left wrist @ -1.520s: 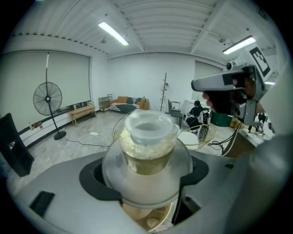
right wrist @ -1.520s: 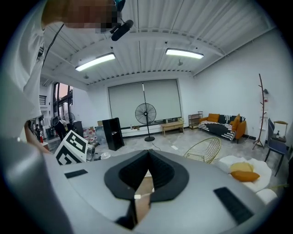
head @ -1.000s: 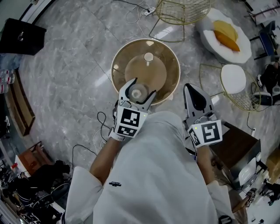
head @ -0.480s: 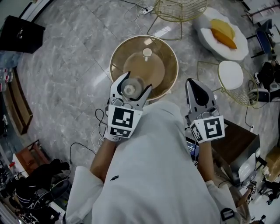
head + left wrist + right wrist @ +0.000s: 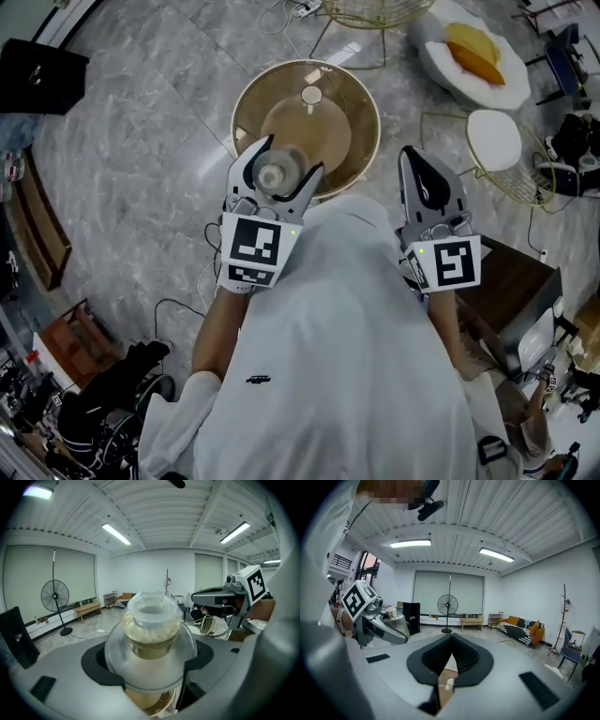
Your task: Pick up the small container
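Forearms [image 5: 220,328] reach toward 12 o'clock, left gripper [image 5: 289,164] clamping the small container [image 5: 273,176] between its jaws, right gripper [image 5: 418,159] at its 3 o'clock closed, empty.

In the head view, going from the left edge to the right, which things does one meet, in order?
Black case → left gripper holding the small container → right gripper, shut and empty → white round stool.

My left claw [image 5: 293,156] is grey with black-and-white marker squares; small container [image 5: 151,620] clear, pale beige inside; table [image 5: 356,112] tan, cream-rimmed; floor [image 5: 141,141] grey, marble-veined.
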A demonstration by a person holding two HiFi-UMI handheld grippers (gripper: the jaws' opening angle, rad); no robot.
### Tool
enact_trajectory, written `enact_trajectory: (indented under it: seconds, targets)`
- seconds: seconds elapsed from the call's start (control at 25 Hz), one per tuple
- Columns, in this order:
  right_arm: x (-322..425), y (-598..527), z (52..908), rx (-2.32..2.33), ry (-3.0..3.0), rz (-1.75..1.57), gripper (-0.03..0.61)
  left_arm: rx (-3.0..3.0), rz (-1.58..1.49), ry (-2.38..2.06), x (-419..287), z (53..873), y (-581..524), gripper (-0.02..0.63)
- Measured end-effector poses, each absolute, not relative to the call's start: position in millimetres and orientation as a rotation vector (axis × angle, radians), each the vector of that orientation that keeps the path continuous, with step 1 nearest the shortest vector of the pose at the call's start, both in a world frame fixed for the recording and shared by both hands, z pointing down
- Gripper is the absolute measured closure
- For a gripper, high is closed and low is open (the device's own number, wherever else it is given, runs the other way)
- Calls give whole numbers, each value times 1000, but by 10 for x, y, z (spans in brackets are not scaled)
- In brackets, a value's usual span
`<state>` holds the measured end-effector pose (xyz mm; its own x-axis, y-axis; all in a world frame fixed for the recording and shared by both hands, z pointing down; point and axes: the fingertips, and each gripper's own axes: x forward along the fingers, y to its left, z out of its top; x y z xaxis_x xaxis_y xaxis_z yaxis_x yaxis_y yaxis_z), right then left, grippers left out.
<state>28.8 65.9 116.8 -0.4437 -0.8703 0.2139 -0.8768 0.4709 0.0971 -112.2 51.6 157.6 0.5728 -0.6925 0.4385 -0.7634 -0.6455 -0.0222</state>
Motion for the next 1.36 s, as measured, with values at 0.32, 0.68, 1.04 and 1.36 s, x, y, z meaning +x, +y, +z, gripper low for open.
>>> enact_trajectory:
  seconds: [0.32, 0.68, 1.04, 1.36]
  targets:
    - [194, 734, 1201, 1435, -2532, 123, 574, 2642, 638, -1165, -1030, 1626, 587, 275]
    - [44, 745, 1224, 1365, -2548, 128, 574, 2653, 627, -1153, -1013, 1615, 573, 275]
    - [59, 672, 1192, 1396, -2545, 154, 574, 2648, 653, -1140, -1044, 1602, 546, 275]
    - [123, 708, 1224, 1407, -2556, 185, 574, 2660, 663, -1104, -898, 1682, 533, 275]
